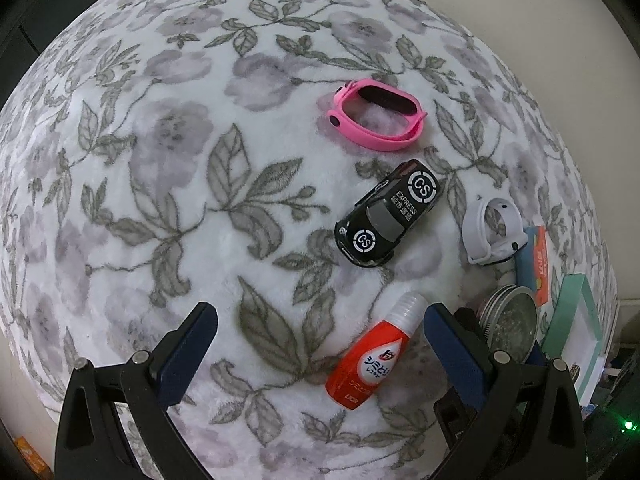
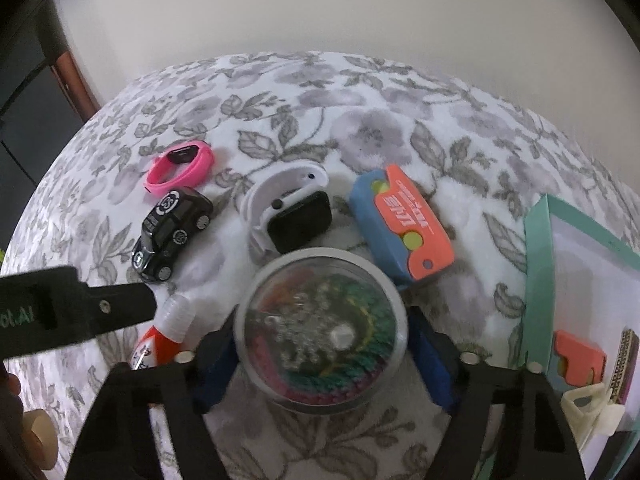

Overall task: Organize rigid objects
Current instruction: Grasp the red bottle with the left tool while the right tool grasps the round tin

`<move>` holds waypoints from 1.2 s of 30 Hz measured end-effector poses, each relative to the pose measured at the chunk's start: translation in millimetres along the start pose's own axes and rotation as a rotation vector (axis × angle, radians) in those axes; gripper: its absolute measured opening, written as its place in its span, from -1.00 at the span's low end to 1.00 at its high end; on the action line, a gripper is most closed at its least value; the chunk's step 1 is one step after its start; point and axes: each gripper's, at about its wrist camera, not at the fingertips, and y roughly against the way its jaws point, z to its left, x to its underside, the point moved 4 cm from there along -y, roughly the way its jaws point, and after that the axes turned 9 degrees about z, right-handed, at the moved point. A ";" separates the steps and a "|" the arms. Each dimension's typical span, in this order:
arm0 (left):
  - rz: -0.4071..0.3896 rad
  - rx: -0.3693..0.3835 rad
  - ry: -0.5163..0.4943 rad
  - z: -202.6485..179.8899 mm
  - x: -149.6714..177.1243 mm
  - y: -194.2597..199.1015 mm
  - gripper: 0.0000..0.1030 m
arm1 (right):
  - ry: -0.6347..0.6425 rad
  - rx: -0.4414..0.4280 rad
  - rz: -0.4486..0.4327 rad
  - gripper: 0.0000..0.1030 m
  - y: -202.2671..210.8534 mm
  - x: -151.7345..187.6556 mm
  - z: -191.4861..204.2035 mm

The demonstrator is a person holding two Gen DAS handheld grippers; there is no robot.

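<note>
My right gripper (image 2: 322,354) is shut on a round clear-lidded tin (image 2: 322,332) of colourful beads, held above the floral cloth; the tin also shows in the left wrist view (image 1: 508,322). My left gripper (image 1: 320,344) is open and empty, low over a red stain-remover bottle (image 1: 370,360) that lies between its fingers. A black toy car (image 1: 386,214), a pink wristband (image 1: 378,116) and a white smartwatch (image 1: 494,232) lie further out. An orange and blue box (image 2: 402,224) lies right of the watch (image 2: 290,210).
A mint-green tray (image 2: 538,264) at the right holds an orange piece (image 2: 580,356) and a small white clip (image 2: 592,410). The floral cloth (image 1: 160,200) covers a rounded surface beside a pale wall. A tape roll (image 2: 38,438) sits at the lower left.
</note>
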 end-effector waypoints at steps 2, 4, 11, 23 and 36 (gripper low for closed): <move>0.008 0.002 0.002 -1.4 1.1 -2.0 0.99 | 0.012 0.005 -0.001 0.43 -0.2 0.1 1.3; 0.012 0.004 -0.001 -3.3 2.7 -3.6 0.99 | 0.017 0.002 0.000 0.43 -0.9 -0.2 1.5; 0.029 -0.036 -0.059 -16.7 5.9 -12.7 0.99 | 0.033 0.011 0.043 0.43 0.4 4.9 -6.6; 0.036 -0.111 -0.174 -55.6 16.8 -28.0 0.42 | 0.021 0.009 0.116 0.43 2.4 10.0 -27.0; 0.019 -0.138 -0.266 -88.6 23.6 -30.6 -0.42 | 0.040 0.033 0.124 0.42 0.6 13.3 -18.7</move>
